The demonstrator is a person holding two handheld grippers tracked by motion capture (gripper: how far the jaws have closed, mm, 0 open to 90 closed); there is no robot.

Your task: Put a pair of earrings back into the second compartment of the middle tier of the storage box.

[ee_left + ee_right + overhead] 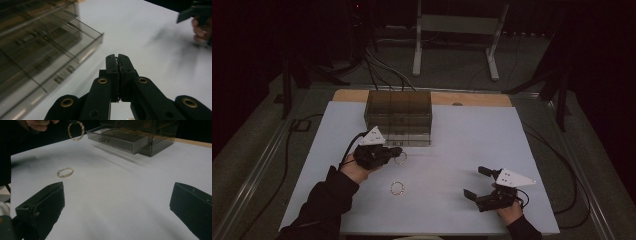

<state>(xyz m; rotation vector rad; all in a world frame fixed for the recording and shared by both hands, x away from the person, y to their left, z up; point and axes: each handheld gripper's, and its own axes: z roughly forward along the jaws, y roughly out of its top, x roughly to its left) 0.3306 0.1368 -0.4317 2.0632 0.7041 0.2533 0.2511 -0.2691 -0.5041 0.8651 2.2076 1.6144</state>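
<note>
White worktop (462, 150); smoked clear-plastic drawer box (398, 114), bottom drawer (120, 140) pulled out. My left tongs (393, 156), clamped on a gold beaded bracelet (76, 130), carry it there; release over a compartment next. Right tongs (477, 182) rest apart. Second gold bracelet (397, 188) lies on the worktop.

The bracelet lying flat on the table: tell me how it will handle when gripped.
The bracelet is a thin twisted ring lying flat, so jaws may struggle to get under it. It looks light; its twin keeps its round shape, hanging from the left gripper, so probably stiff. On edge it could roll.
</note>
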